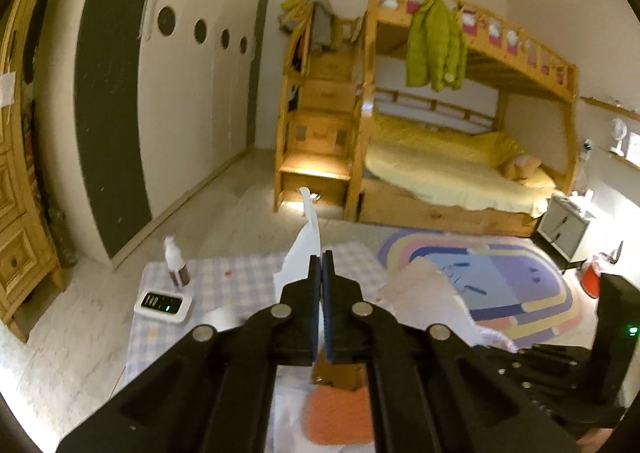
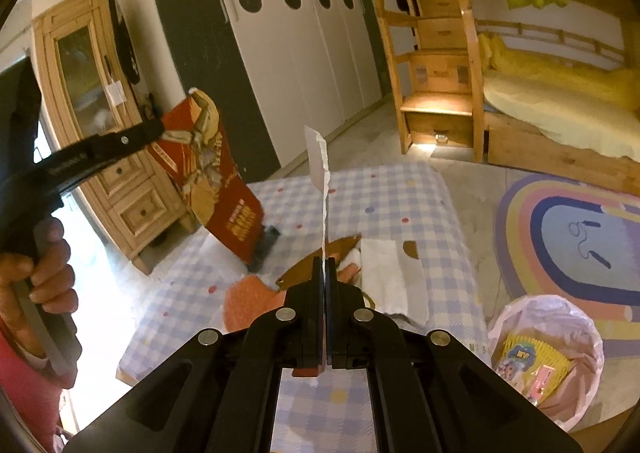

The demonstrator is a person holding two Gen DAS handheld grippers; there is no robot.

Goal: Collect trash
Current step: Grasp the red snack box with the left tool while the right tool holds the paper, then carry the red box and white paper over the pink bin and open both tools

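Above the checkered tabletop (image 2: 400, 193), left gripper (image 2: 158, 129) clamped on a red printed wrapper (image 2: 216, 173), right gripper (image 2: 325, 265) pinching a torn white paper strip (image 2: 318, 161), lined trash bin (image 2: 548, 357) at near right on the floor.

The left gripper (image 1: 321, 259) is seen with its jaws pressed together – a torn sheet is pinched between them. The right gripper (image 2: 325, 267) is likewise closed on a thin paper edge. The left hand (image 2: 38, 273) is wrapped around its gripper's handle.
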